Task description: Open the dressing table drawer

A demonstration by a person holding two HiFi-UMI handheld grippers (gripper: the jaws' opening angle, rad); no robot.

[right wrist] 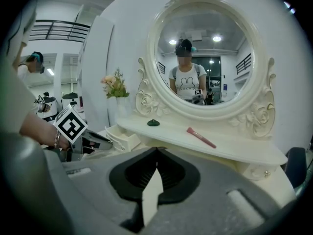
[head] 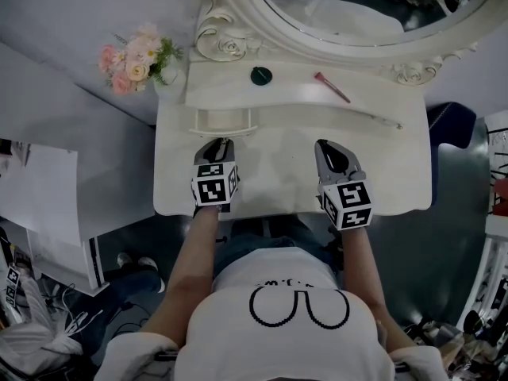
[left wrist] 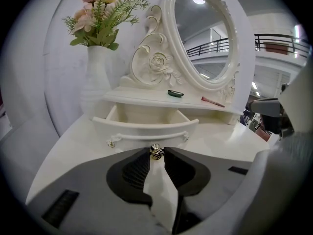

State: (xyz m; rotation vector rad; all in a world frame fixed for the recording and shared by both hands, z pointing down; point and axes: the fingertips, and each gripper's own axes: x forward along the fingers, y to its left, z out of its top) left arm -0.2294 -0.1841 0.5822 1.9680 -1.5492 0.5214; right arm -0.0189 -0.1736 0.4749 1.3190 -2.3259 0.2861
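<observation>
The white dressing table [head: 278,173] has a small drawer [left wrist: 146,129] under its upper shelf at the left, and it stands pulled out with its inside showing. My left gripper [left wrist: 156,149] is right in front of it, shut on the drawer's small metal knob [left wrist: 156,152], which sits between the jaw tips. From above, the left gripper [head: 225,142] meets the drawer [head: 225,121] front. My right gripper [head: 325,146] rests over the tabletop to the right, its jaws shut with nothing between them [right wrist: 156,151].
A white vase of pink flowers [left wrist: 100,77] stands at the table's back left. On the upper shelf lie a dark green dish [head: 261,75] and a pink brush [head: 332,87]. The oval mirror [head: 357,6] rises behind. A blue seat [head: 448,121] sits to the right.
</observation>
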